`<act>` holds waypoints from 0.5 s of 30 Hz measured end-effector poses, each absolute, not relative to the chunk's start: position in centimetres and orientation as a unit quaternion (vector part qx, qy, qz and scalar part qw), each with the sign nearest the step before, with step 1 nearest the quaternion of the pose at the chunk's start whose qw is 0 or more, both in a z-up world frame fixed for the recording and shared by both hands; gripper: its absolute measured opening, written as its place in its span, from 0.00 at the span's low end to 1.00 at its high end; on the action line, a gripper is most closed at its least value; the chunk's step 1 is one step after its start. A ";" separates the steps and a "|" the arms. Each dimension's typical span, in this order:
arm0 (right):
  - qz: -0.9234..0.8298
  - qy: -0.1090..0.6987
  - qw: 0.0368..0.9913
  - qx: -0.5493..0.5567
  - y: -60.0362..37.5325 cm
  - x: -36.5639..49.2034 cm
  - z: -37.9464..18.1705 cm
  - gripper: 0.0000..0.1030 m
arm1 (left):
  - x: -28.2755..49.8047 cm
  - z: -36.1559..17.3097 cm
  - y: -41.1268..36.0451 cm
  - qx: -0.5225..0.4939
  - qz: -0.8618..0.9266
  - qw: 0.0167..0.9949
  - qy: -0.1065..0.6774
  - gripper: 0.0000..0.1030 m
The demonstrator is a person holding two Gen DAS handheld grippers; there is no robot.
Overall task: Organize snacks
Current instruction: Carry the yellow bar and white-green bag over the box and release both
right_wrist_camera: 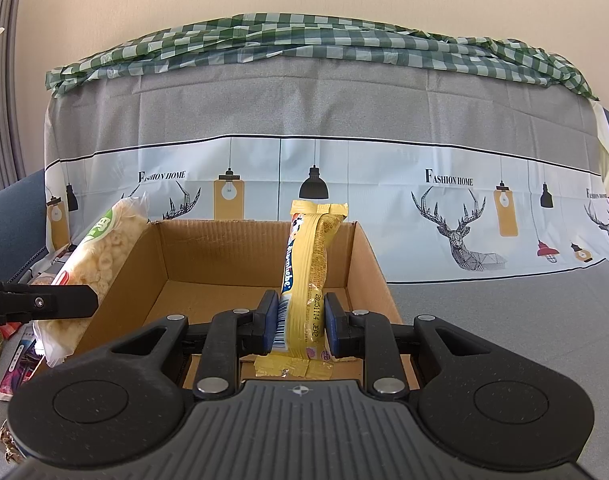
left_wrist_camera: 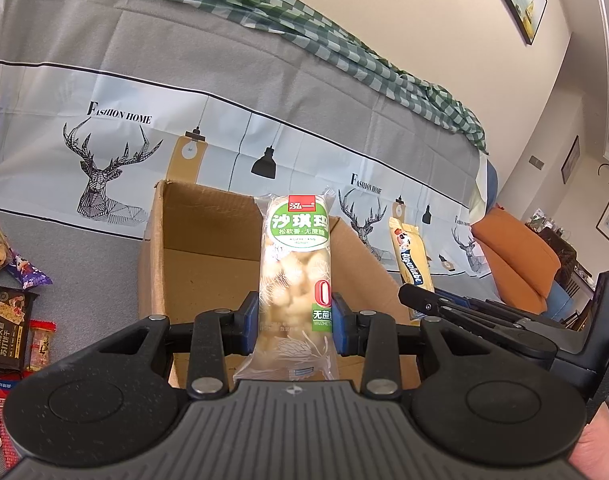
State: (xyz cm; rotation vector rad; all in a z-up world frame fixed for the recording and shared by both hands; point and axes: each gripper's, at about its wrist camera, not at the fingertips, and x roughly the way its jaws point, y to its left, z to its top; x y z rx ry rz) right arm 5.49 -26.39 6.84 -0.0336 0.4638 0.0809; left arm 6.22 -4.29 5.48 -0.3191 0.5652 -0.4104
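Observation:
My left gripper is shut on a clear green-labelled sachima pack, held upright above the open cardboard box. My right gripper is shut on a yellow Alpenliebe candy pack, held upright over the same box. The box looks empty inside. In the left wrist view the candy pack and the right gripper show at the right of the box. In the right wrist view the sachima pack and a left gripper finger show at the box's left wall.
Several loose snack packs lie on the grey cloth left of the box, also in the right wrist view. A sofa back draped with a deer-print cloth rises behind the box. An orange cushion lies far right.

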 end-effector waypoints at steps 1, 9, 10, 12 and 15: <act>0.040 0.230 0.972 -0.017 -26.4 5.5 6.8 0.25 | 6.2 5.5 -4.3 -0.156 -0.200 0.927 0.276 0.38; 0.049 0.240 0.969 -0.016 -26.3 5.7 6.6 0.31 | 6.3 5.4 -4.8 -0.157 -0.221 0.919 0.286 0.42; 0.049 0.243 0.969 -0.020 -26.2 5.7 6.6 0.39 | 6.2 5.4 -4.9 -0.154 -0.222 0.920 0.285 0.42; 0.048 0.241 0.969 -0.024 -26.1 5.6 6.6 0.41 | 6.2 5.4 -4.9 -0.152 -0.223 0.920 0.284 0.42; 0.046 0.243 0.969 -0.015 -26.0 5.7 6.7 0.42 | 6.1 5.4 -4.7 -0.152 -0.223 0.920 0.283 0.42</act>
